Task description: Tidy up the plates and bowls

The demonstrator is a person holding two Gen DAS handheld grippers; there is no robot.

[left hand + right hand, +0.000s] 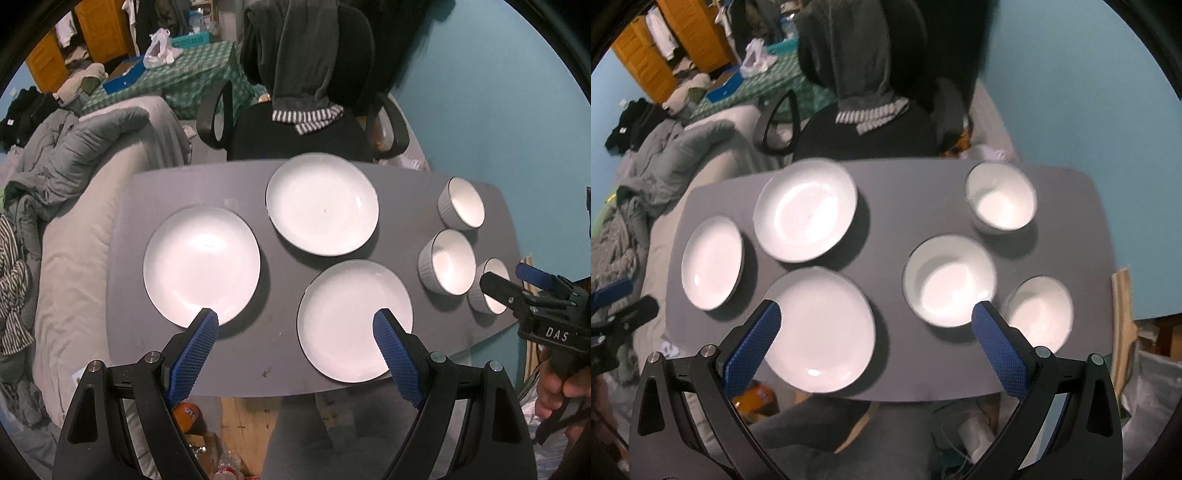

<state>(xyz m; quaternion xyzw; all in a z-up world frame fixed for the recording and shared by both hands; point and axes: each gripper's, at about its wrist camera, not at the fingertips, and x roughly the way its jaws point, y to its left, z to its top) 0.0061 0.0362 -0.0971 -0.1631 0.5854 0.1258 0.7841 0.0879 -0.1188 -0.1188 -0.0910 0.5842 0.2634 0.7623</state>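
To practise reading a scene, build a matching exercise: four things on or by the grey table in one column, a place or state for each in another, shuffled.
Things
1. far bowl
2. left plate
3. left gripper
4. office chair

Descriptions
A. draped with clothing
B. open, holding nothing
C. by the table's left end
D. at the far right corner

Pairs: 1-D, 2-C, 3-B, 4-A

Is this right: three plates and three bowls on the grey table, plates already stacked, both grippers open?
Not quite: the plates lie apart, unstacked, clear in the left wrist view. Three bowls, grey table, open left gripper and right gripper hold.
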